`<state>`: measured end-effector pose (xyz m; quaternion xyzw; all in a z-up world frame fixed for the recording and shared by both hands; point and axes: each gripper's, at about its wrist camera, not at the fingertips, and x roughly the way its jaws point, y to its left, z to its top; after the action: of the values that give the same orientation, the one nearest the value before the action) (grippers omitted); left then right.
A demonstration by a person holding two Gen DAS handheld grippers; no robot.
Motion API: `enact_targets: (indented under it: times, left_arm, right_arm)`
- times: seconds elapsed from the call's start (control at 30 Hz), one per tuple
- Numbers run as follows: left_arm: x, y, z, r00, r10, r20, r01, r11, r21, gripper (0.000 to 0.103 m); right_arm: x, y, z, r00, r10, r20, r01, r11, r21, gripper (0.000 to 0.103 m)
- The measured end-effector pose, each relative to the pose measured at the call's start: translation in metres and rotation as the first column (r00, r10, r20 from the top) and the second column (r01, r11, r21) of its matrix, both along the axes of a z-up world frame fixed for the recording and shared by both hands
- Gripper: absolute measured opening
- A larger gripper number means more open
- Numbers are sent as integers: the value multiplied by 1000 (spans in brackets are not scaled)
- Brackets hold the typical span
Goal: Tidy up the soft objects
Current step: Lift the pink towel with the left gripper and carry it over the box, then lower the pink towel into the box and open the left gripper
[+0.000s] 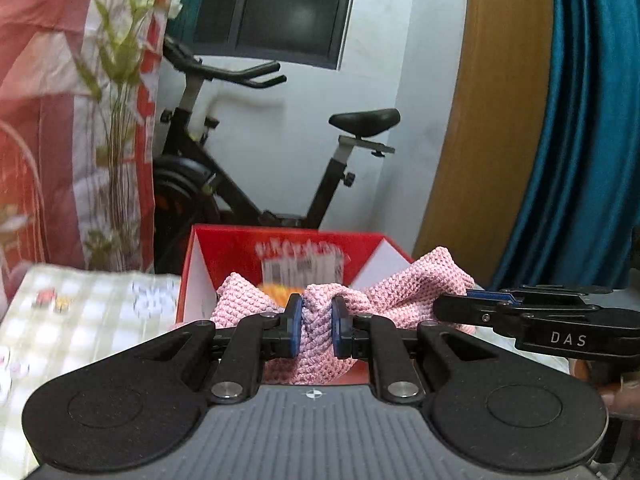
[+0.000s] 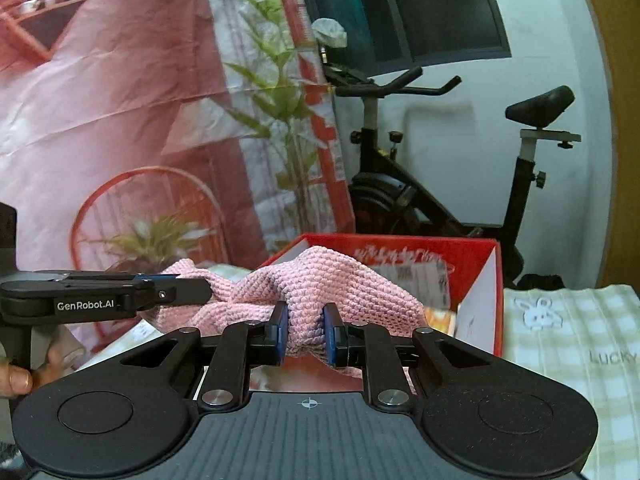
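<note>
Behind the work surface stands a black exercise bike (image 1: 256, 160) against a white wall, with a printed red-and-pink backdrop (image 2: 120, 100) to one side and a teal curtain (image 1: 580, 120) to the other.

Nearest the left wrist camera, the left gripper (image 1: 314, 326) is clenched on a bunched fold of a pink knitted cloth (image 1: 320, 340); the blue pads press into the fabric from both sides. From the right edge of that view the right gripper (image 1: 452, 306) reaches in sideways, its tip against the far end of the same cloth. In its own camera the right gripper (image 2: 305, 334) is likewise clamped tight on a gathered ridge of the cloth (image 2: 320, 280), and the left gripper (image 2: 196, 290) comes in from the left edge, with fingers (image 2: 20, 376) of the person's hand visible on its handle.

Stretched between the two claws, the cloth sags in soft folds, its ribbed weave plainly showing. It hangs in front of and partly over an open red box (image 2: 476, 256) with white inner walls; something orange (image 1: 280, 290) shows inside, too blurred to name. Around the box lies a pale checked tablecloth (image 2: 568, 340) printed with a white rabbit (image 2: 536, 312).
</note>
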<state>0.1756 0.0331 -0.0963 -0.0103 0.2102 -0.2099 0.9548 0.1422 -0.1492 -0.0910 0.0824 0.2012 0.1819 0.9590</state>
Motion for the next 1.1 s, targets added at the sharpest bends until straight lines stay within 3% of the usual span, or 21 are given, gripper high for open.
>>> enact_targets:
  times: [0.2, 0.43, 0.73, 0.9, 0.97, 1.03, 1.1]
  left_arm:
    - [57, -10, -3, 999, 10, -53, -10, 1000, -1, 16]
    - [108, -13, -29, 971, -9, -241, 7, 1000, -8, 16]
    - [131, -19, -53, 915, -11, -404, 31, 999, 42, 16]
    - [127, -21, -57, 918, -7, -397, 45, 995, 88, 17]
    - [127, -21, -54, 922, -9, -387, 47, 995, 90, 25]
    - [125, -20, -48, 930, -10, -368, 43, 996, 81, 48]
    - [123, -19, -42, 938, -9, -345, 36, 997, 70, 58]
  right_arm:
    - [64, -3, -6, 997, -43, -61, 41, 999, -25, 17]
    - [114, -9, -38, 977, -60, -205, 45, 996, -77, 17]
    - [137, 1, -65, 931, -71, -359, 20, 990, -142, 17]
    - [138, 1, -67, 918, -79, -389, 33, 992, -123, 18]
    - [136, -2, -66, 916, -84, -393, 39, 992, -121, 21]
    - [133, -3, -63, 918, -92, -387, 48, 991, -122, 26]
    - [130, -4, -57, 925, -99, -367, 52, 989, -136, 30]
